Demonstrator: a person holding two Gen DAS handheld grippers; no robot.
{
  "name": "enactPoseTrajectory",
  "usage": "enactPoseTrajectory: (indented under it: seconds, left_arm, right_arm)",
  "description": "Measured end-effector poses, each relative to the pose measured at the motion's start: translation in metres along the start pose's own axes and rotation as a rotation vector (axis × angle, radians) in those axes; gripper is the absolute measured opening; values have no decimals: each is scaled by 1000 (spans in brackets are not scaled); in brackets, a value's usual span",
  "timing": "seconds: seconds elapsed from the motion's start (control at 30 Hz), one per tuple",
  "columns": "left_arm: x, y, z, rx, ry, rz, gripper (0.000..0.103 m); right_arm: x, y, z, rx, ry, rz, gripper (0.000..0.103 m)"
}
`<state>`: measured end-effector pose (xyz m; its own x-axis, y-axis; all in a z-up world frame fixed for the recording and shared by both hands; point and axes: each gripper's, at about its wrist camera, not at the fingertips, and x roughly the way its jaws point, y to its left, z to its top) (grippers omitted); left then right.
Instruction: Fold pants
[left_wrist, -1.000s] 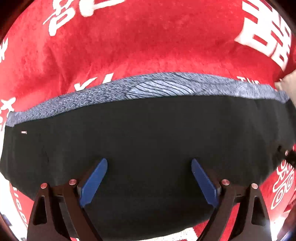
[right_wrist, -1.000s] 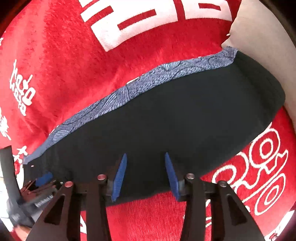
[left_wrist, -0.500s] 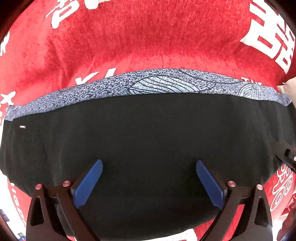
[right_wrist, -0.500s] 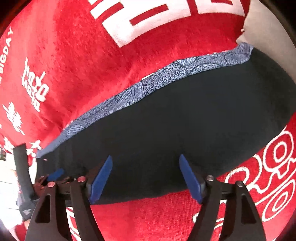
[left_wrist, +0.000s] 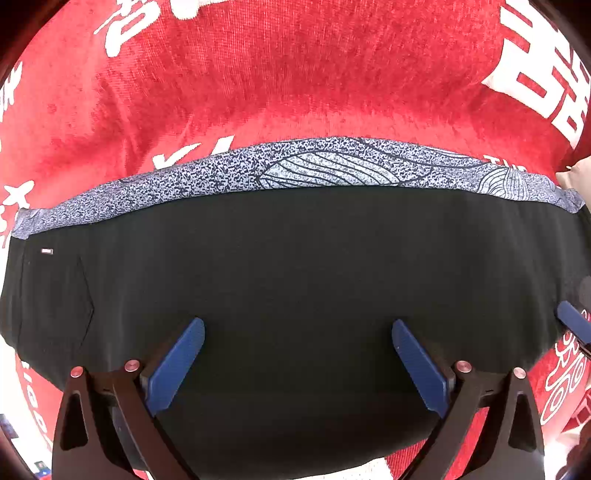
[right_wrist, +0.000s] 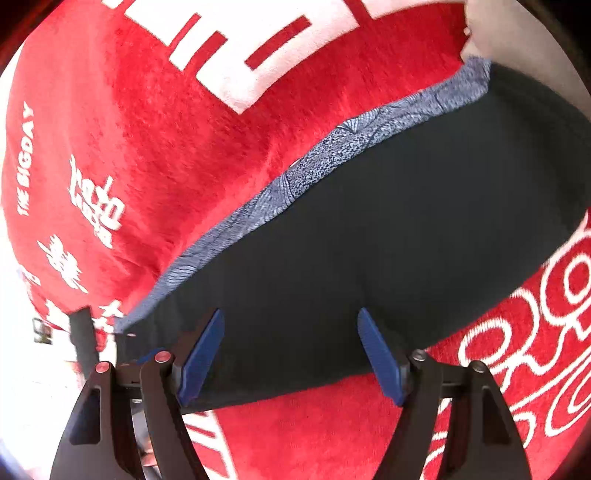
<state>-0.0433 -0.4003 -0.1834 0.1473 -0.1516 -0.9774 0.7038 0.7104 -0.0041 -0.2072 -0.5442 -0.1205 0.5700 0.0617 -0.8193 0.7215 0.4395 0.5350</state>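
Plush red blanket (left_wrist: 295, 74) under smooth, seemingly folded black pants (left_wrist: 295, 266); left gripper (left_wrist: 297, 365) and right gripper (right_wrist: 291, 354) gape empty.

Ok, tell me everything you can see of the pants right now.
The pants are black, smooth knit-looking fabric, lying flat as a folded slab on the red printed blanket. A blue-grey band with leaf-like line patterns runs along the far edge. A small white tag sits near the left end. Both claws, left and right, are open above the near edge, gripping nothing.
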Motion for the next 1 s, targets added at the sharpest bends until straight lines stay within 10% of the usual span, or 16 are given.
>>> enactPoseTrajectory:
  seconds: [0.43,0.83,0.93,1.0]
  left_arm:
    - [-38,-91,12,132,-28,-57,102]
    - [-31,-157,23,173,-25,-40,102]
    - [-48,-158,28,166,-67,-40,81]
    - [-52,-160,30,150,-82,-53,80]
  right_arm:
    - [-71,-105,-13,351,-181,112,65]
    - [-59,-140,24,414,-299,189,65]
    - [-55,-137,37,419,-266,176,24]
    - [-58,-133,40,395,-242,114,14]
